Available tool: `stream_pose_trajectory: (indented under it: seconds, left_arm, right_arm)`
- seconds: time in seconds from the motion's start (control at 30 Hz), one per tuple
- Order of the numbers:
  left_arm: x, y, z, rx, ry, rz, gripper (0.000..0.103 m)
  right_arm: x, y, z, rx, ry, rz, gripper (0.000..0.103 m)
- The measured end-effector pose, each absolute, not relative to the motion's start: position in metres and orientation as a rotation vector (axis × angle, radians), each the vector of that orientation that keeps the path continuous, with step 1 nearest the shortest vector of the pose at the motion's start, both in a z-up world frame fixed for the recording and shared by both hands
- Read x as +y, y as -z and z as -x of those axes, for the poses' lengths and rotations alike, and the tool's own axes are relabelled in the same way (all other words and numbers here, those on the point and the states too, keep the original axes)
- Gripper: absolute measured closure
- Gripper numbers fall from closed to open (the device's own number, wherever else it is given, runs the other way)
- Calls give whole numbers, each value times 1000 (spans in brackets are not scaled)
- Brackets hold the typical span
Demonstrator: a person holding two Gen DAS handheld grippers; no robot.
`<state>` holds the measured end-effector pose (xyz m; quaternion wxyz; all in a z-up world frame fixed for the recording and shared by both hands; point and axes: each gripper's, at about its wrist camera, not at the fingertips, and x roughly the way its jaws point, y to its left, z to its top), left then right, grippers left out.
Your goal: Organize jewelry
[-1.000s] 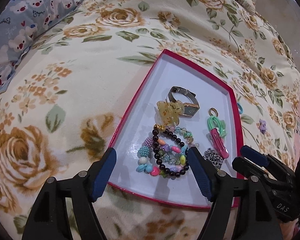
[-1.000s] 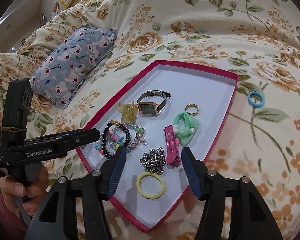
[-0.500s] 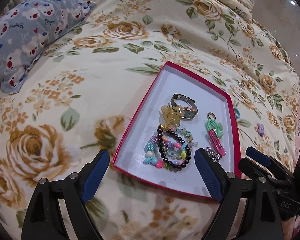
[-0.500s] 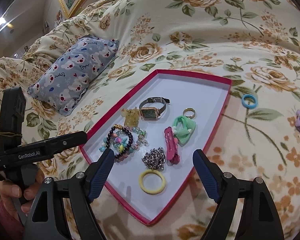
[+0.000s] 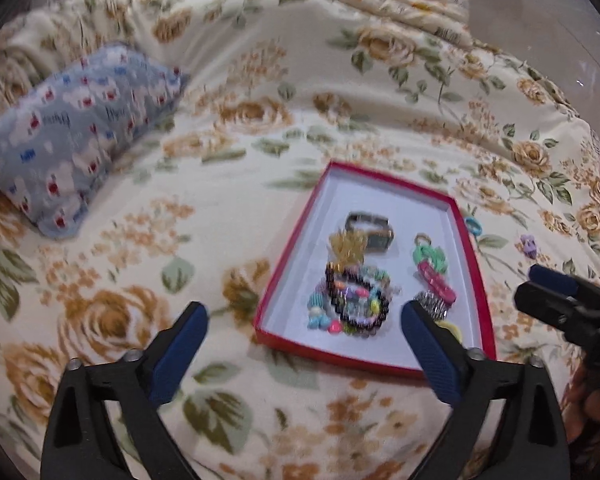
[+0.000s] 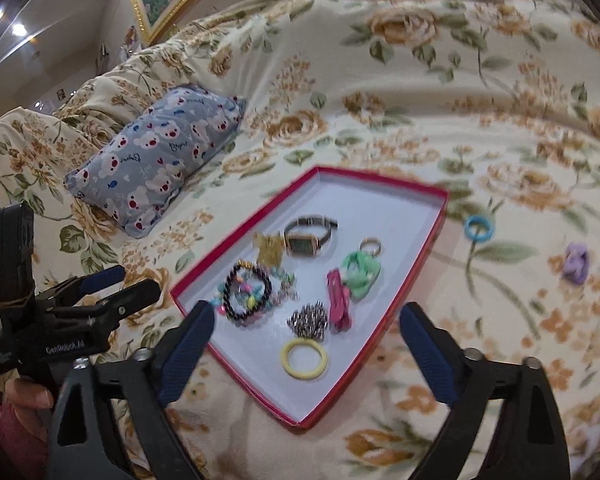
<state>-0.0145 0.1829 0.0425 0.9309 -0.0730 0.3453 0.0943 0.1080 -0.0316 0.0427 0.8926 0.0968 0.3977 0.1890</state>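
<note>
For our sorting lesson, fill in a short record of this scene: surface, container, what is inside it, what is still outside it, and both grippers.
surface: flowered blanket, blue pillow
container: red tray
inside: watch, yellow ring, bead bracelets, pink clip, chain
outside: blue ring, purple clip
left gripper: opening, nothing between
right gripper: opening, nothing between
</note>
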Motion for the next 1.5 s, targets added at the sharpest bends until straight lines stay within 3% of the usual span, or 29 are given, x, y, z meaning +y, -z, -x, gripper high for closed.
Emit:
stream_pose_trajectory:
  seconds: [0.27,0.67,1.5]
  left_arm:
    - [162,-55,37,637,-246,70,1]
    - [143,-34,46,689,-244,80,1]
    - [138,-29,47,720,-281,50,1]
  right_arm:
    - [-36,-80,-91,697,-345,-153,0]
    - [-40,-23,-69,774,-311,-199,0]
    - [-43,-13,-62,804,-281,-211,0]
